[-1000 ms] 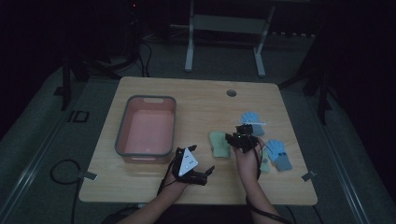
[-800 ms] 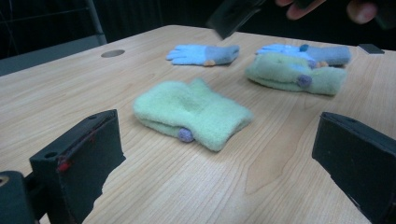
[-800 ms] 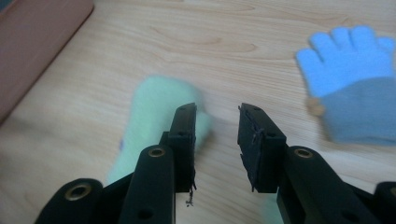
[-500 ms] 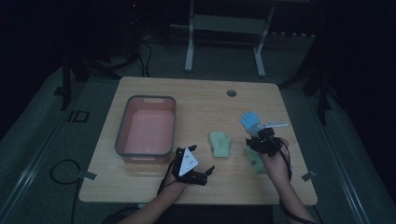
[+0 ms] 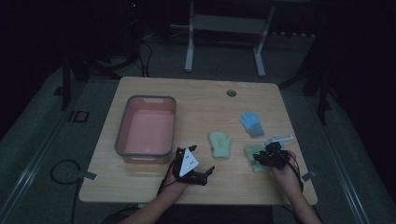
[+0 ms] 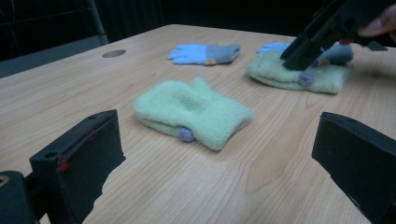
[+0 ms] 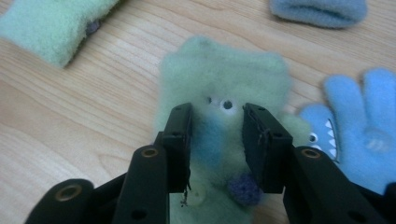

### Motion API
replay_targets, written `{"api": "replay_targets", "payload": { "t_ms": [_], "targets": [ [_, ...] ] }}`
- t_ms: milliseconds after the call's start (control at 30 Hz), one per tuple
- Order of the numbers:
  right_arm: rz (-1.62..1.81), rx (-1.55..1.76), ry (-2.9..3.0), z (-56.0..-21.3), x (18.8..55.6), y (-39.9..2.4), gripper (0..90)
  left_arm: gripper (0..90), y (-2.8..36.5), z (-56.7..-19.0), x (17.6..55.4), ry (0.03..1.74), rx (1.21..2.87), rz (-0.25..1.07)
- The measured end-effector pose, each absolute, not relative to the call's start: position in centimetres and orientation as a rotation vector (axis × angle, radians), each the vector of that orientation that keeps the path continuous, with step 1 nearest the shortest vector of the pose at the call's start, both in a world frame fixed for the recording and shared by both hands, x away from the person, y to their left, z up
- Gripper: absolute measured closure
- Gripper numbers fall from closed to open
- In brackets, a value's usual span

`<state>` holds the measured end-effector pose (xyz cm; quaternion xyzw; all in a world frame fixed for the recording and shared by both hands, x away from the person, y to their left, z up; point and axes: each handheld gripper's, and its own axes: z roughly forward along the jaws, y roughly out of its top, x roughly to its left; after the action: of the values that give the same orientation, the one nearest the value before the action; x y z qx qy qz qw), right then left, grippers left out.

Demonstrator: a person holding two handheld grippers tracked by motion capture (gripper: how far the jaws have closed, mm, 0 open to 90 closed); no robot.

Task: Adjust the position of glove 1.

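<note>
The step in hand was judged to be the pick-up of one green mitten (image 7: 219,93), which lay flat on the desk (image 5: 201,100) at about 4 o'clock from the desk's centre, just beside a blue glove (image 7: 359,126). The right hand-held gripper (image 7: 217,140) was positioned over this mitten with its jaws partly apart and straddling the fabric; they had just been opening slightly, and whether the pads pressed on the fabric could not be told. The left hand-held gripper (image 6: 210,154) rested near the desk's 6 o'clock edge, jaws wide apart and empty, facing a second green mitten (image 6: 194,112). A pink bin (image 5: 147,123) stood at about 9 o'clock, and was probably the destination. The next move called for lowering the right jaws into the fabric, closing firmly on a fold, then lifting clear of the neighbouring glove.
</note>
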<state>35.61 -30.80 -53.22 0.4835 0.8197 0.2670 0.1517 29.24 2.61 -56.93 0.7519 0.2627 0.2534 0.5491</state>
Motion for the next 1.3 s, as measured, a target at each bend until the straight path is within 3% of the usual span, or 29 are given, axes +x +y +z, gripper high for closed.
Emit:
{"api": "replay_targets", "payload": {
  "t_ms": [167,300,367,467,833,1300],
  "targets": [
    [0.770,1.370,2.318,-53.6,35.3,-30.5,64.9,2.0,2.5,-56.9,29.2,0.623,1.780,0.602],
    [0.784,1.376,2.306,-53.8,35.1,-30.6,73.9,2.0,2.5,-56.9,29.2,0.625,1.780,0.602],
    [0.774,1.387,2.295,-53.7,34.9,-30.4,83.7,2.0,2.5,-56.9,29.2,0.627,1.780,0.604],
    [0.768,1.398,2.273,-53.2,34.8,-30.1,86.5,2.0,2.5,-56.9,29.2,0.624,1.781,0.606],
    [0.906,1.379,2.133,-48.3,36.1,-29.3,86.8,2.0,2.5,-56.9,29.2,0.624,1.782,0.609],
    [0.876,1.478,2.116,-51.2,38.8,-26.8,86.7,2.0,2.5,-56.9,29.2,0.627,1.780,0.604]
  ]
}}
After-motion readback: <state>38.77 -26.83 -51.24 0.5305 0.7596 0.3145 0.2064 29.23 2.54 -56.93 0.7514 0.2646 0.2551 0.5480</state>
